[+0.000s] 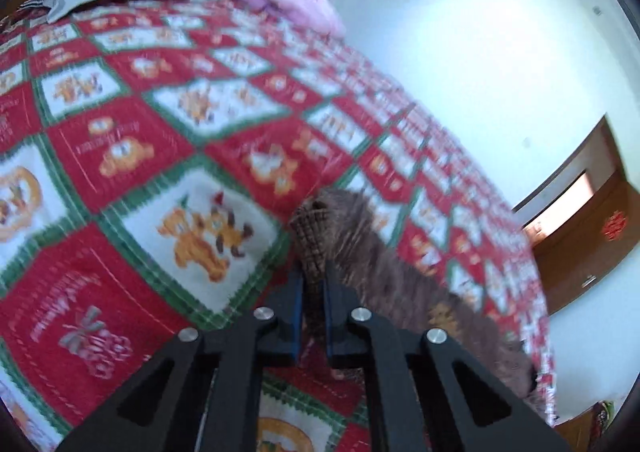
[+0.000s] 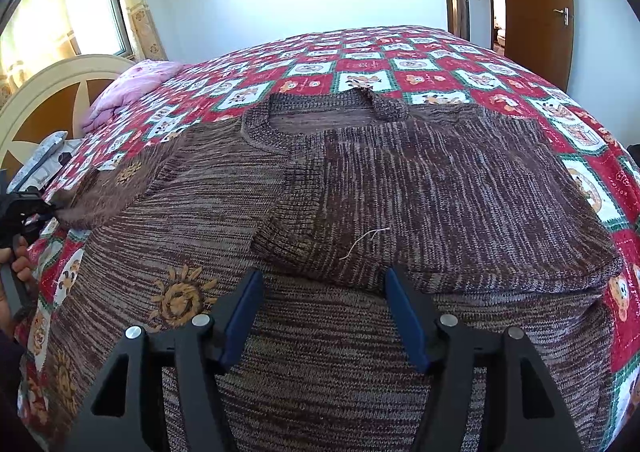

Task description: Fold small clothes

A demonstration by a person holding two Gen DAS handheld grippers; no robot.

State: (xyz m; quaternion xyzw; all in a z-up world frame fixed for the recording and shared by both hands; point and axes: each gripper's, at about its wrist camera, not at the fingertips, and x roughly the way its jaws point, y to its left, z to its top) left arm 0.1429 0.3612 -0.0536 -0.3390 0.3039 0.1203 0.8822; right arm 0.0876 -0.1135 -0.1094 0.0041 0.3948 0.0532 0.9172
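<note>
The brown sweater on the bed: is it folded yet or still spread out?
Partly folded. One side of the sweater lies doubled over its middle; the other sleeve stretches out, pinched by the left gripper.

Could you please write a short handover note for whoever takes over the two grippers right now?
Left gripper: shut on the ribbed cuff of the brown sweater's unfolded sleeve, held out to the side.
Right gripper: open, holding nothing, over the sweater's lower body.
Brown sweater: lies on the red patchwork bedspread, collar away from the camera.
Done: the other sleeve is folded across the chest.
Left: fold the held sleeve inward, then likely fold the body.
</note>
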